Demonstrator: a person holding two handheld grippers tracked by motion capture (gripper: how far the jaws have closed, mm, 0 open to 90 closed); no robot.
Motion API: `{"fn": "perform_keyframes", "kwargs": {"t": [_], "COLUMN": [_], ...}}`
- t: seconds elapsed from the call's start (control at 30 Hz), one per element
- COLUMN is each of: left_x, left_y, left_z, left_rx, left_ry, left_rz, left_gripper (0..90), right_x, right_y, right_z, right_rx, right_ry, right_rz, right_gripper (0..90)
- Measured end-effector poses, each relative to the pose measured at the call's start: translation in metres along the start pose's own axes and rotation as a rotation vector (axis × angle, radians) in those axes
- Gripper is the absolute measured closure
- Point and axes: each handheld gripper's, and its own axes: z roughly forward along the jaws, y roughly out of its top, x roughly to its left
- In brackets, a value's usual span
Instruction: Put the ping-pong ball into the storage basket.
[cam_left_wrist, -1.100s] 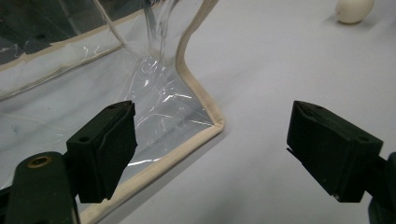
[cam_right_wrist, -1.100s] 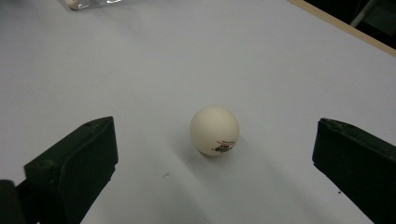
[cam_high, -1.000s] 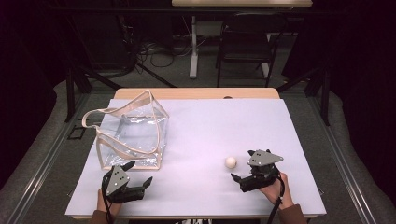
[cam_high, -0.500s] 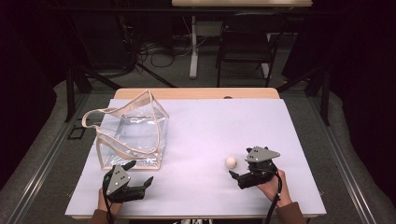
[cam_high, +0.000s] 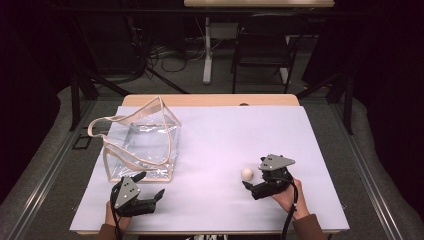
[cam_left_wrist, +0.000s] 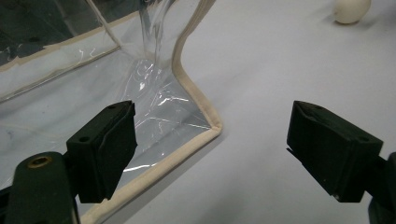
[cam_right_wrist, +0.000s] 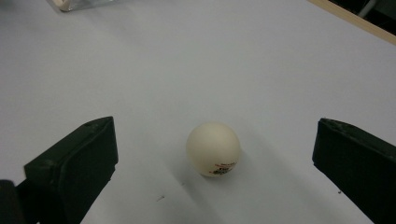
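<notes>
A small cream ball rests on the white table, right of centre. My right gripper is open and low beside it, and the ball lies between its two wide jaws without touching either. A clear plastic bag with beige trim and handles stands at the left. My left gripper is open just in front of the bag's near right corner. One jaw is over the bag's lower panel and the other over bare table. The ball shows far off at the top right of the left gripper view.
The table's wooden far edge runs behind the white sheet. Beyond it stand a dark chair and a desk leg with cables on the floor. Bare white surface stretches between the bag and the ball.
My right gripper has edged left and forward, bringing its jaws around the ball. The ball, the bag and my left gripper have stayed put.
</notes>
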Motion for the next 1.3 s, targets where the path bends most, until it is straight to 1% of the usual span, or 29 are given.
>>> {"fn": "perform_keyframes", "kwargs": {"t": [0.27, 0.47, 0.6, 0.73, 0.8, 0.87, 1.03, 1.1, 1.27, 1.3], "left_x": [0.000, 0.000, 0.000, -0.001, -0.001, -0.001, -0.001, -0.001, -0.001, -0.001], "left_y": [0.000, 0.000, 0.000, 0.000, 0.000, 0.000, 0.000, 0.000, 0.000, 0.000], "left_z": [0.000, 0.000, 0.000, 0.001, 0.001, 0.001, 0.001, 0.001, 0.001, 0.001], "left_rx": [0.001, -0.001, 0.003, 0.006, 0.007, 0.008, 0.007, 0.007, 0.006, 0.006], "left_ry": [-0.003, -0.005, -0.007, -0.012, -0.013, -0.015, -0.016, -0.016, -0.017, -0.018], "left_rz": [0.002, 0.002, 0.004, 0.002, 0.003, 0.005, 0.005, 0.007, 0.006, 0.005], "left_gripper": [16.0, 16.1, 16.0, 16.1, 16.1, 16.1, 16.0, 16.0, 16.1, 16.1], "right_x": [-0.001, -0.002, -0.002, -0.003, -0.003, -0.004, -0.005, -0.005, -0.003, -0.003], "right_y": [0.006, 0.007, 0.007, 0.004, 0.003, 0.001, 0.000, -0.002, -0.005, -0.006], "right_z": [0.015, 0.023, 0.027, 0.033, 0.035, 0.036, 0.038, 0.039, 0.043, 0.043], "right_rx": [0.022, 0.039, 0.048, 0.048, 0.056, 0.057, 0.052, 0.052, 0.070, 0.073], "right_ry": [0.021, 0.028, 0.025, 0.029, 0.028, 0.026, 0.018, 0.023, 0.032, 0.034], "right_rz": [0.001, 0.004, 0.005, 0.019, 0.017, 0.029, 0.030, 0.041, 0.046, 0.044], "right_gripper": [0.0, 0.0, 0.0, 0.0, 0.0, 0.0, 0.0, 0.0, 0.0, 2.3]}}
